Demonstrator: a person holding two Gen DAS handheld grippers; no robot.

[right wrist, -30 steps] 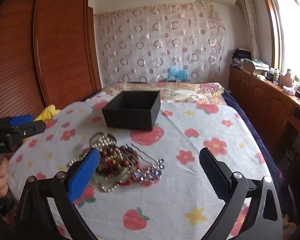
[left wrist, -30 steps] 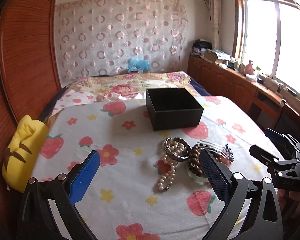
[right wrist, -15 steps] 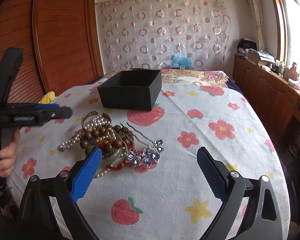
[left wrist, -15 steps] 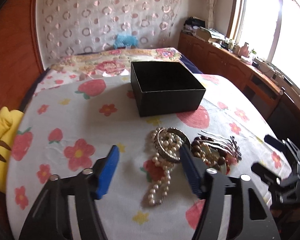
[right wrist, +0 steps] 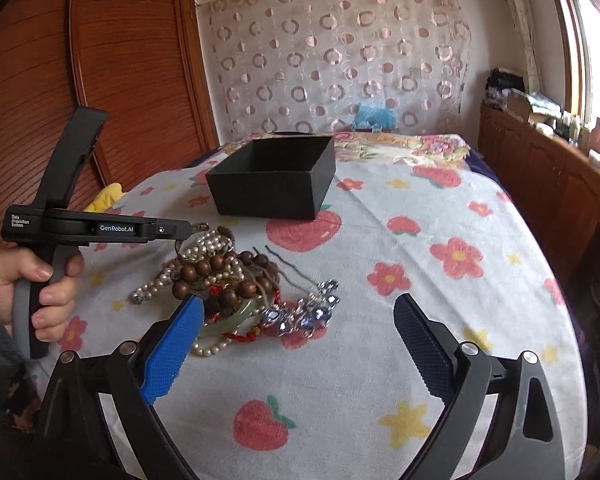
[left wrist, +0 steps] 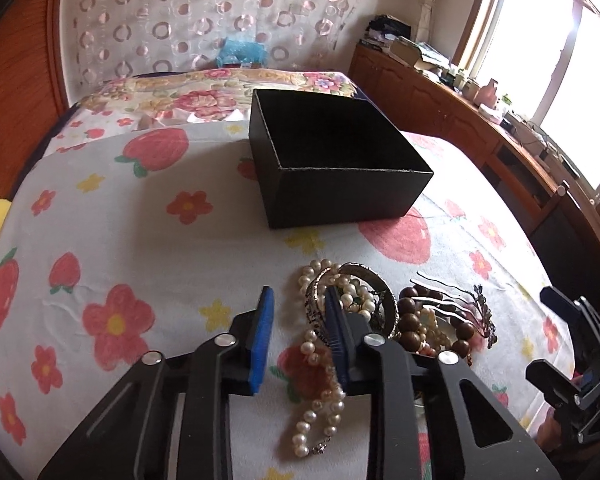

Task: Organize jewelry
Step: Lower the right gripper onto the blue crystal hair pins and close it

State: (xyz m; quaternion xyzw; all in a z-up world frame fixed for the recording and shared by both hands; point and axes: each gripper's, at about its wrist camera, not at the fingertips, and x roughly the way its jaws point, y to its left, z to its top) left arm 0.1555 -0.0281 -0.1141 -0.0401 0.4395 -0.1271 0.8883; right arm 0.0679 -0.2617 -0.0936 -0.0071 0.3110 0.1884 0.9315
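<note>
The left gripper [left wrist: 298, 334] jaws are closing around the pearl necklace [left wrist: 320, 396], not yet pressing; the right gripper [right wrist: 296, 346] jaws stand released.

One black box [left wrist: 340, 184]; one jewelry pile [right wrist: 236, 284]; two grippers.

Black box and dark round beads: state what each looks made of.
Black box: likely cardboard, matte; a pale raw edge shows along its rim. Dark round beads: probably polished wood, brown with a soft sheen, though glossy plastic cannot be ruled out.
</note>
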